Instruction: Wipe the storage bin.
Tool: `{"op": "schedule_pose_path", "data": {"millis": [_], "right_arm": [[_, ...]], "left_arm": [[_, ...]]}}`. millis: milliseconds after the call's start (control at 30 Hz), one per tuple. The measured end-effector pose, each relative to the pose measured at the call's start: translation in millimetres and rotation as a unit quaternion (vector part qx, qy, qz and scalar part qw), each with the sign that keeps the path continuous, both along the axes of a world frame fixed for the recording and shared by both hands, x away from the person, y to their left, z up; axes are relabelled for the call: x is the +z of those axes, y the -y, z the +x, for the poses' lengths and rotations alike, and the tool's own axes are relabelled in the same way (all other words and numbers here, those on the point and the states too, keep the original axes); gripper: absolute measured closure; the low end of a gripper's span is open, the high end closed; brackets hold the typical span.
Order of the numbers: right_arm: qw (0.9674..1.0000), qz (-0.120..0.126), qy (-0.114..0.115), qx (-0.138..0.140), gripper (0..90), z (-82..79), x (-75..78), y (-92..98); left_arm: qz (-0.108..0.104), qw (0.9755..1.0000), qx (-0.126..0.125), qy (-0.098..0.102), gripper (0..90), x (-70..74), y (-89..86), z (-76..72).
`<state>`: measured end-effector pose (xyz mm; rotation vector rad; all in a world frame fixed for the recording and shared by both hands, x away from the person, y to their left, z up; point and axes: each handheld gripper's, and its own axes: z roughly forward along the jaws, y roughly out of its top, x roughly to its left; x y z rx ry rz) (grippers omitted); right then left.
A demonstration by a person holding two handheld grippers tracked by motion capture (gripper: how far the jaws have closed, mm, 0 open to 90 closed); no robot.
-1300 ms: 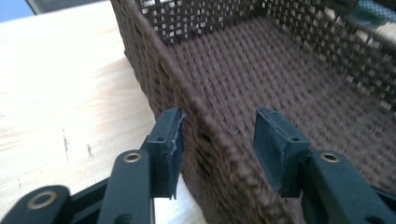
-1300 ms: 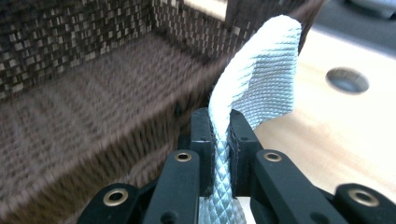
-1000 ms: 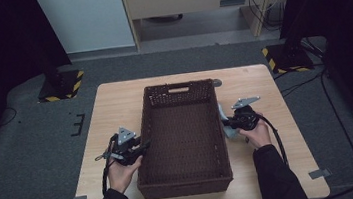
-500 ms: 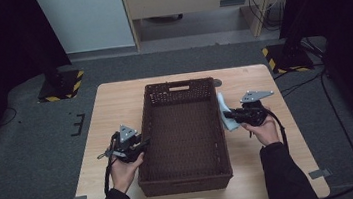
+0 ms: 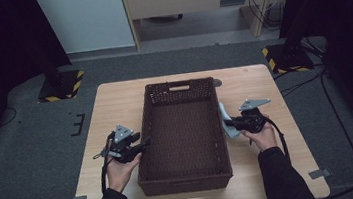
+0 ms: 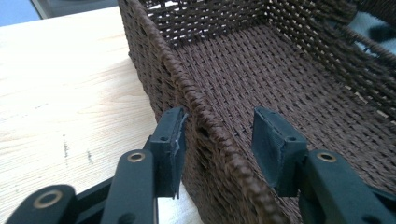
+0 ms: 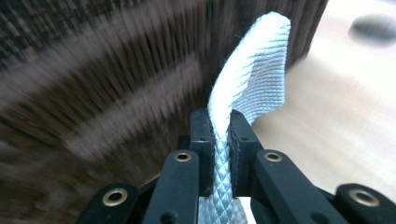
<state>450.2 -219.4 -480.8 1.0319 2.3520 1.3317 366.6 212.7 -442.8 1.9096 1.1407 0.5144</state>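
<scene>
Since the cloth [image 7: 252, 79] is soft and floppy, my right gripper [image 7: 219, 128] pinches its edge; left gripper [image 6: 219, 140], just opening, straddles the stiff basket [image 6: 205, 121] wall unclamped.

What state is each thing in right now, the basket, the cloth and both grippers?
basket: upright on the table, nothing inside.
white cloth: pinched, standing up beside the basket's outer wall.
left gripper: jaws just opened, astride the basket's rim, pads not pressing.
right gripper: shut on the cloth.
</scene>
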Motion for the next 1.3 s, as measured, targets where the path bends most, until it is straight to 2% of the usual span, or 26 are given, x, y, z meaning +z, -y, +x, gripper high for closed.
{"op": "schedule_pose_path", "data": {"millis": [67, 100, 200, 267, 300, 433, 533, 633, 733, 767, 833, 933, 1000, 1067, 1133, 1200, 1300], "right_arm": [[0.9994, 0.022, 0.025, 0.003, 83.7, -4.4, 12.8, 2.9], [0.9992, 0.025, 0.032, 0.007, 83.7, -6.8, 17.0, 3.3], [0.9993, 0.008, 0.032, 0.014, 83.7, -10.1, 16.5, 1.8], [0.9997, -0.010, 0.018, 0.016, 83.6, -9.5, 9.4, -1.0], [0.9997, -0.016, 0.013, 0.017, 83.6, -8.8, 5.5, -2.1], [0.9988, -0.039, -0.020, 0.021, 83.6, -6.1, -12.9, -8.0], [0.9965, -0.066, -0.045, 0.025, 83.6, -4.7, -27.8, -14.7], [0.9957, -0.071, -0.054, 0.024, 83.5, -2.5, -33.7, -18.7], [0.9977, -0.053, -0.039, 0.015, 83.4, -2.2, -23.6, -15.1], [0.9986, -0.041, -0.034, 0.011, 83.4, -3.4, -17.7, -12.9], [0.9999, -0.009, -0.007, 0.008, 83.5, -6.4, -4.3, -7.3], [0.9991, 0.026, 0.029, 0.016, 83.6, -12.7, 14.0, -2.0], [0.9987, 0.028, 0.036, 0.024, 83.6, -15.2, 18.8, -1.2], [0.9990, 0.019, 0.031, 0.024, 83.5, -15.3, 16.3, -2.4], [0.9995, 0.001, 0.016, 0.026, 83.4, -13.5, 8.4, -4.1], [0.9994, -0.023, -0.009, 0.025, 83.5, -10.6, -6.0, -7.2], [0.9977, -0.052, -0.034, 0.025, 83.4, -6.9, -19.3, -11.2]], "left_arm": [[0.000, 1.0000, -0.008, -0.001, 52.7, -0.1, -1.0, -3.5], [0.003, 0.9999, -0.012, -0.001, 53.1, -0.6, -1.6, -5.0], [-0.005, 0.9999, -0.011, -0.003, 54.6, -2.0, -1.0, -5.4], [0.004, 0.9999, -0.014, -0.007, 56.1, -4.2, 1.8, -5.3], [0.020, 0.9996, -0.017, -0.008, 57.0, -6.9, 4.1, -5.0], [0.022, 0.9997, -0.010, -0.001, 59.0, -7.5, 6.1, -5.3], [0.024, 0.9997, -0.005, 0.000, 60.9, -7.8, 6.5, -5.9], [0.022, 0.9997, 0.003, 0.002, 62.9, -7.9, 7.7, -5.5], [0.018, 0.9998, 0.011, -0.002, 64.8, -7.8, 7.0, -4.2], [0.019, 0.9997, 0.012, -0.002, 65.3, -7.7, 7.0, -3.5], [0.018, 0.9997, 0.016, 0.000, 65.9, -7.7, 7.3, -2.1], [0.015, 0.9997, 0.020, 0.000, 66.3, -8.0, 6.7, 0.7], [0.014, 0.9997, 0.021, 0.000, 66.3, -8.3, 6.4, 2.7], [0.014, 0.9997, 0.023, 0.000, 66.3, -8.4, 6.6, 4.3], [0.011, 0.9997, 0.022, 0.000, 66.0, -8.6, 6.8, 5.6], [0.012, 0.9997, 0.019, 0.004, 64.8, -8.8, 6.5, 5.5], [0.010, 0.9996, 0.025, 0.009, 58.5, -9.7, 4.8, 5.6]]}}
